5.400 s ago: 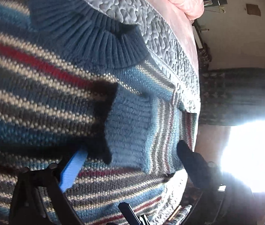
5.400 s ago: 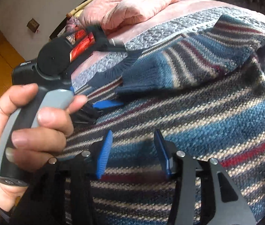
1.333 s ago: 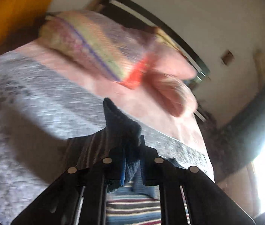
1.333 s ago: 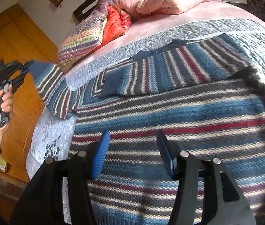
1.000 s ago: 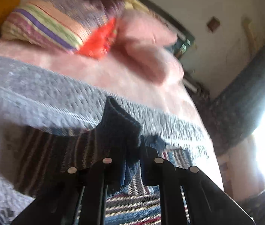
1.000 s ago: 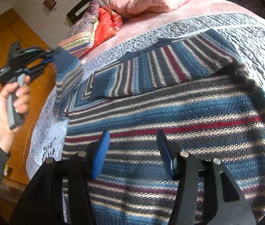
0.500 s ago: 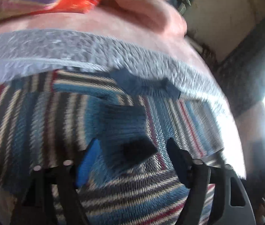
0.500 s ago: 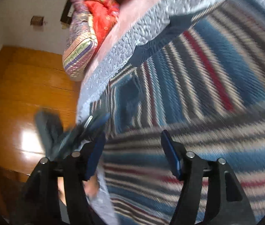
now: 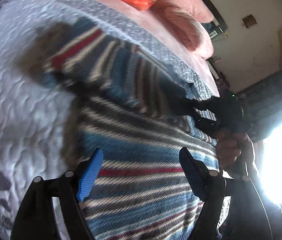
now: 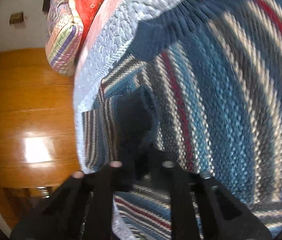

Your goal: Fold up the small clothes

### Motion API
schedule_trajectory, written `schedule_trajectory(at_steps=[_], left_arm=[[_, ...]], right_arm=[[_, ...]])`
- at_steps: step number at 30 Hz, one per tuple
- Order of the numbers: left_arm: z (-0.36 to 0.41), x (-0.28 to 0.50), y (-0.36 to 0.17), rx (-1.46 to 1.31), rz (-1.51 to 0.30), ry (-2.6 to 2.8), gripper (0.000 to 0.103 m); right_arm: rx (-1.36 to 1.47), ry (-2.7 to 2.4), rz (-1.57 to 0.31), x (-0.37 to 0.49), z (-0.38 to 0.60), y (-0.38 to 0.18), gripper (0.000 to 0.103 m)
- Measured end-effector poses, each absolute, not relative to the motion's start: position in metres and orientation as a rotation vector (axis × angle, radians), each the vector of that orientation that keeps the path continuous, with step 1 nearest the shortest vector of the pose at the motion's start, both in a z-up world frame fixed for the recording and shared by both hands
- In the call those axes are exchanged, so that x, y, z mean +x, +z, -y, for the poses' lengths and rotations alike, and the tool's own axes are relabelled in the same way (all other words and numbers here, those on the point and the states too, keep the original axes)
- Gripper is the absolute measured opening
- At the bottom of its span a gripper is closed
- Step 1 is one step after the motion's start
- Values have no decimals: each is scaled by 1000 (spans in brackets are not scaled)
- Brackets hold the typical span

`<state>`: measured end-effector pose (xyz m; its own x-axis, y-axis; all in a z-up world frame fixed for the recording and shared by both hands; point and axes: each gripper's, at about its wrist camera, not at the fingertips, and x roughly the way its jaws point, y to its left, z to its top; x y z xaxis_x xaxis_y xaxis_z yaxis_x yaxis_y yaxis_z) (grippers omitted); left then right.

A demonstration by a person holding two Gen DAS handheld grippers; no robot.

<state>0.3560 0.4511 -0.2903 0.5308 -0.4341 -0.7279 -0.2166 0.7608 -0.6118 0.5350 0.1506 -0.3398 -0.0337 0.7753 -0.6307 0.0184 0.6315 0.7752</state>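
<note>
The striped sweater point(image 9: 141, 140) lay spread on the grey quilt point(image 9: 21, 104) of the bed, with the pink pillow point(image 9: 189, 32) beyond the quilt's far edge. The fold looked only partly done: one sleeve point(image 9: 85, 46) appeared laid across the upper body, its stripes running at an angle to the body's, while the lower body was a single flat layer. The other sleeve and the body folds seemed left to do, though blur made the layers hard to read. The left gripper point(image 9: 139, 172) hovered over the sweater's lower part with its fingers spread wide and nothing between them. The right gripper point(image 10: 141, 160) had its fingers drawn together on a dark fold of the sweater, apparently a sleeve cuff point(image 10: 137, 120), near the quilt's edge on the side of the wooden floor point(image 10: 27, 120); in the left wrist view this gripper showed as a dark mass held by the person's hand point(image 9: 232, 148) at the sweater's side. The collar point(image 10: 161, 32) pointed toward the pillow and the hem toward the left gripper, so I judged the long axis to run from pillow to bed foot, stripes crossing it.
</note>
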Motion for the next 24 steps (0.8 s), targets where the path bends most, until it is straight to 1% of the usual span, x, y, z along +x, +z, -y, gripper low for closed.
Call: schedule_trajectory(at_steps=[3, 8, 12, 14, 18, 24], left_arm=[[-467, 349, -284, -748, -1007, -120, 79], [-484, 350, -264, -734, -982, -121, 79], [-487, 362, -242, -693, -956, -149, 79], [-485, 374, -232, -680, -944, -164, 79], [-480, 406, -219, -671, -925, -211, 79], [-467, 465, -235, -735, -961, -301, 79]], right_arm=[[635, 714, -1431, 539, -149, -305, 5], [509, 695, -1316, 555, -124, -230, 5], [432, 660, -1264, 571, -87, -193, 5], [416, 639, -1248, 577, -77, -183, 5], [387, 595, -1240, 585, -37, -180, 5], [391, 544, -1287, 585, -1, -226, 5]])
